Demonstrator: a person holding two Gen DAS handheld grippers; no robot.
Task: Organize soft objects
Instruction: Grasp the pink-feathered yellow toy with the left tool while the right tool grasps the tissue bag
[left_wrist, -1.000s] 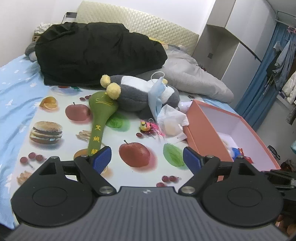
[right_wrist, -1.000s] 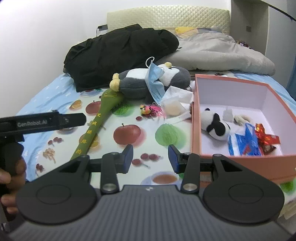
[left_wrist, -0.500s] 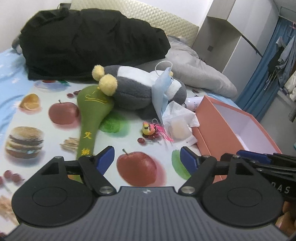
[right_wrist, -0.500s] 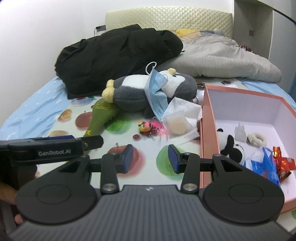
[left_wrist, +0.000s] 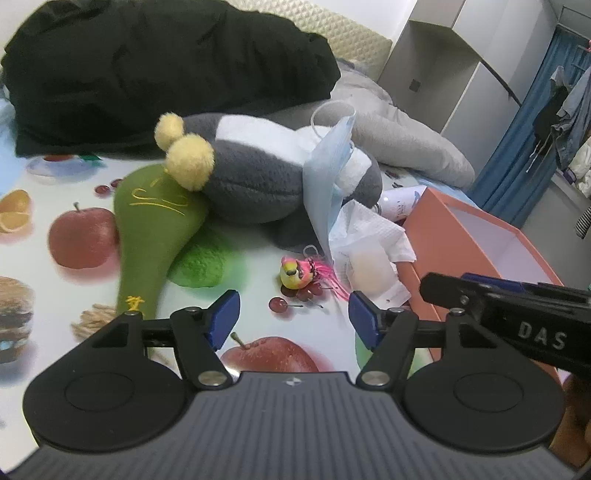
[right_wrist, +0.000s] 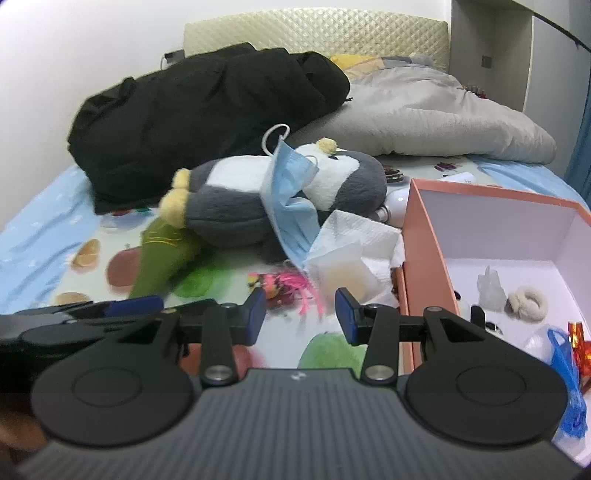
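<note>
A grey and white plush penguin (left_wrist: 258, 173) (right_wrist: 236, 199) lies on the fruit-print mat, a blue face mask (left_wrist: 325, 177) (right_wrist: 291, 192) draped over it. A green plush paddle (left_wrist: 151, 221) (right_wrist: 162, 254) lies at its yellow feet. A small pink and yellow toy (left_wrist: 299, 275) (right_wrist: 284, 284) and a white tissue bundle (left_wrist: 369, 240) (right_wrist: 351, 254) lie in front. My left gripper (left_wrist: 293, 319) is open and empty, just short of the small toy. My right gripper (right_wrist: 300, 315) is open and empty, near the same toy. The orange box (left_wrist: 443, 236) (right_wrist: 424, 258) stands to the right.
A black jacket (left_wrist: 147, 70) (right_wrist: 199, 114) and a grey quilt (left_wrist: 399, 144) (right_wrist: 443, 114) lie behind on the bed. A white bottle (left_wrist: 399, 201) lies by the box. The box holds a fluffy ring (right_wrist: 528, 302), blue wrappers (right_wrist: 569, 373) and other small items. Wardrobe at right.
Both grippers have moved forward and lower toward the penguin and the small toy. Their jaws stay open. The objects have not moved.
</note>
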